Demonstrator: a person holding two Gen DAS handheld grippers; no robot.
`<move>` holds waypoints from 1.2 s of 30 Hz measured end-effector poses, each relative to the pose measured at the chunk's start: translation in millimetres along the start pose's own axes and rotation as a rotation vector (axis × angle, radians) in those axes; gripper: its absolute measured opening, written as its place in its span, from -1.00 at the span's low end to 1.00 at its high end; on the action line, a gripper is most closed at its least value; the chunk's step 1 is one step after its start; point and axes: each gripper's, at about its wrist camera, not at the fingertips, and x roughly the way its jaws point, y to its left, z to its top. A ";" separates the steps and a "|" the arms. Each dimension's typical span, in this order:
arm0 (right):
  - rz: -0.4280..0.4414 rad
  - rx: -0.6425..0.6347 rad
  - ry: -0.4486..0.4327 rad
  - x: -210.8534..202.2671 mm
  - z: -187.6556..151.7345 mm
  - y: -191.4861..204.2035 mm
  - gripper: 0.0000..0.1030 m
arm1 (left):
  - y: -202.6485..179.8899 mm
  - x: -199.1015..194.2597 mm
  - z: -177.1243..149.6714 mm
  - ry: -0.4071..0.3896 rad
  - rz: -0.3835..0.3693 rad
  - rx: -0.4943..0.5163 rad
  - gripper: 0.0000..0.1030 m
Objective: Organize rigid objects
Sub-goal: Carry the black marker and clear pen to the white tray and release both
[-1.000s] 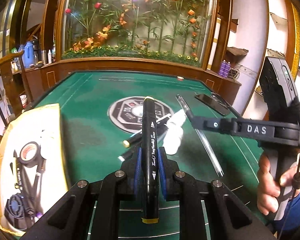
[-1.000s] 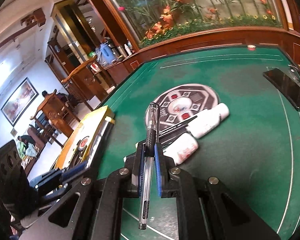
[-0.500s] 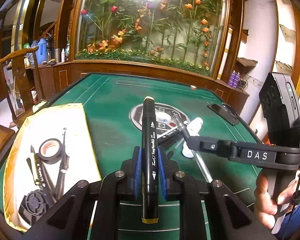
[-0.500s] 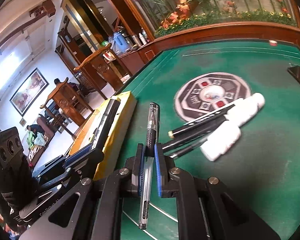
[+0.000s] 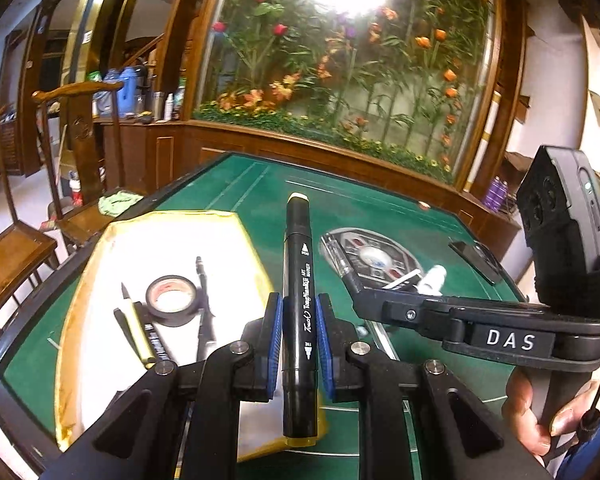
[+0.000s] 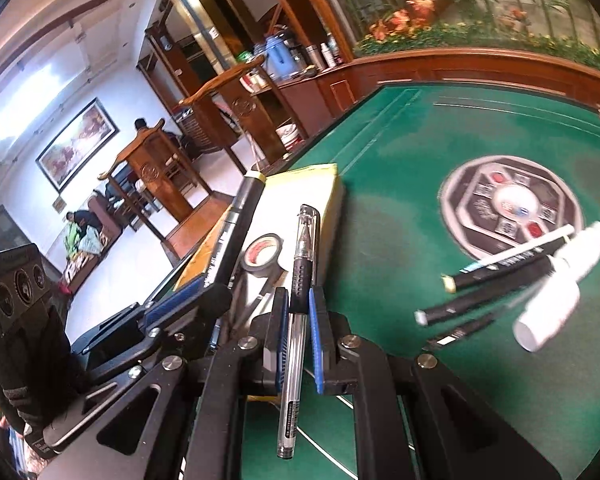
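Black art marker (image 5: 299, 312) clamped mid-barrel in left gripper (image 5: 298, 334); clear gel pen (image 6: 298, 296) pinched at its rubber grip by right gripper (image 6: 298, 338). Both light, stiff, slick-barrelled. Since a second ago both have swung toward the yellow-rimmed tray (image 5: 100, 360), now beneath them.

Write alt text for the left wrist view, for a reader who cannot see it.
The left gripper clamps a black art marker over a green table. Below and left lies a yellow-edged white tray holding a tape roll and pens. On the right, a hand holds the right gripper, shut on a clear pen.
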 end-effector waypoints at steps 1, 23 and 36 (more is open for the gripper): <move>0.003 -0.010 0.004 4.5 1.7 6.6 -0.81 | 4.2 -1.1 -0.3 -0.002 0.007 -0.009 -0.68; -0.047 -0.062 0.165 105.5 5.4 50.5 -0.81 | 110.1 18.6 -11.4 0.059 0.163 -0.236 -0.68; -0.094 -0.053 0.186 115.9 3.4 45.5 -0.81 | 126.4 32.7 -18.5 0.120 0.199 -0.272 -0.67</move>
